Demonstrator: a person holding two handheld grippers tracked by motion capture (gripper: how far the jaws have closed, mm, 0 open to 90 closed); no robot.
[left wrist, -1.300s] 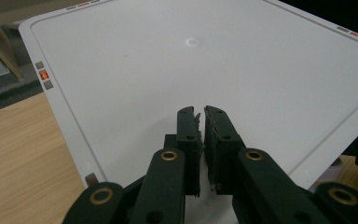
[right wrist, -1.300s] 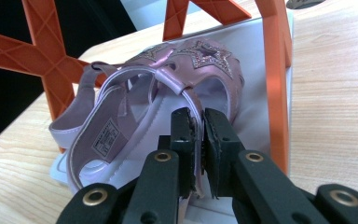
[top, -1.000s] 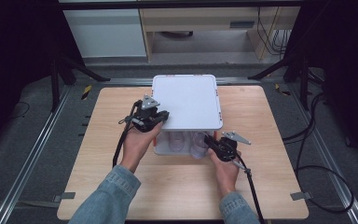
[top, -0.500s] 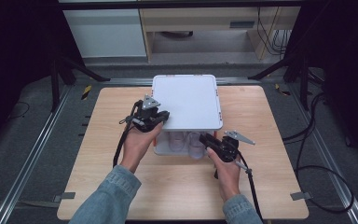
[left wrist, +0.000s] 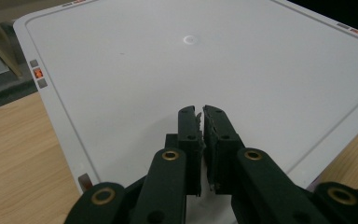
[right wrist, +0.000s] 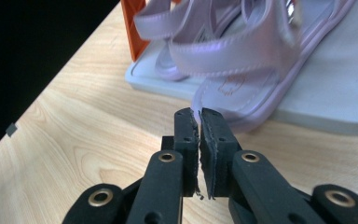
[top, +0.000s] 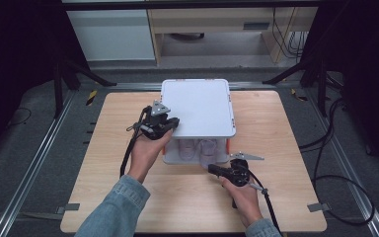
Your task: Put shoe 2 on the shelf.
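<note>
At table centre stands a white rack point(top: 197, 106), its flat top shelf over a lower shelf where a pair of pale lilac sandals point(top: 200, 148) sits. Left gripper point(top: 160, 123) rests at the rack's 8 o'clock corner, on the top shelf point(left wrist: 168, 60); jaws together, nothing between them. An orange post point(right wrist: 133, 25) holds the shelf up at the corner. Right gripper point(top: 217, 169) lies low on the table point(top: 286, 148) at the rack's 6 o'clock, pointing at the shelf's front edge. Its jaws have just been closing and now meet, pinching the thin edge of the near sandal point(right wrist: 233, 93) where it juts past the lower shelf point(right wrist: 335, 84). That sandal's straps arch at 12 o'clock from the jaws. Left hand point(top: 145, 153) and right hand point(top: 244, 197) grip the tools from below.
</note>
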